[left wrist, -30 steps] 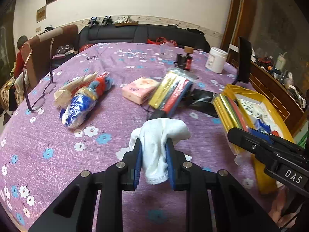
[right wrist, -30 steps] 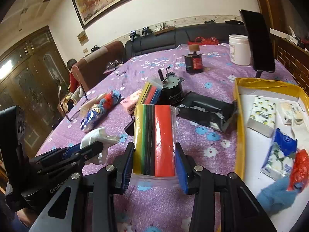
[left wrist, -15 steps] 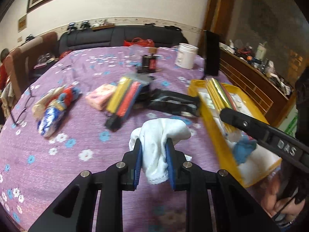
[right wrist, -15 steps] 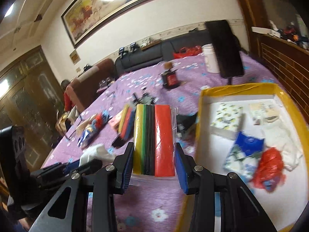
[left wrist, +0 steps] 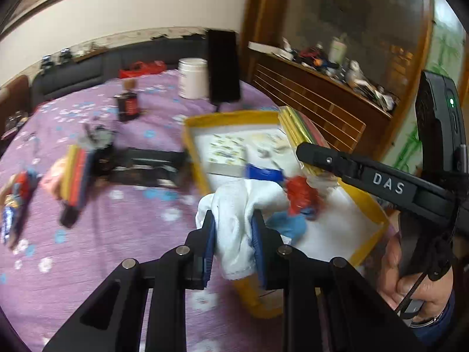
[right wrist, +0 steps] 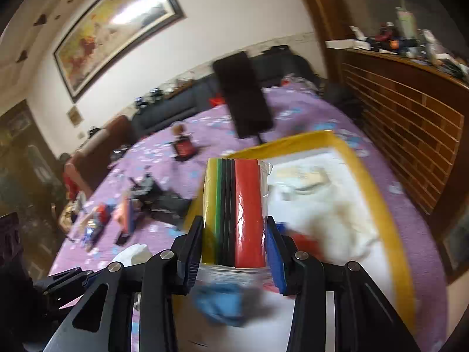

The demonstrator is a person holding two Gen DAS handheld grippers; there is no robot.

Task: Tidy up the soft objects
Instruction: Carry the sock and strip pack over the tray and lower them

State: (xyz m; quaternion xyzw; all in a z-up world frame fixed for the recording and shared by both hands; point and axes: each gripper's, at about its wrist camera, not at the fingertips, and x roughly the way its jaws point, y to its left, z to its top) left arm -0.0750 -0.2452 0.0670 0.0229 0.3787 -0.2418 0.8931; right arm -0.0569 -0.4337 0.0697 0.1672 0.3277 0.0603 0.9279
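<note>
My left gripper (left wrist: 233, 228) is shut on a white cloth (left wrist: 237, 214), held above the near left edge of the yellow tray (left wrist: 195, 123). My right gripper (right wrist: 234, 231) is shut on a clear bag of coloured strips (right wrist: 237, 208), yellow, green, black and red, held over the tray (right wrist: 378, 202). In the left wrist view the right gripper (left wrist: 303, 149) reaches in from the right with that bag (left wrist: 302, 129). The tray holds a red soft item (left wrist: 300, 193), a blue cloth (left wrist: 288, 224), a blue packet (left wrist: 263, 173) and patterned tissue packs (left wrist: 228, 149).
On the purple flowered tablecloth (left wrist: 117, 223) to the left lie a black pouch (left wrist: 146, 165), a second bag of coloured strips (left wrist: 76, 173), a pink pack (left wrist: 51, 176) and a wrapped toy (left wrist: 16, 199). A white jar (left wrist: 192, 77), a black stand (left wrist: 222, 66) and a small bottle (left wrist: 127, 104) stand farther back.
Both grippers have swung to the right with their loads, from over the tablecloth to over the yellow tray. The view has rolled and blurred with the motion.
</note>
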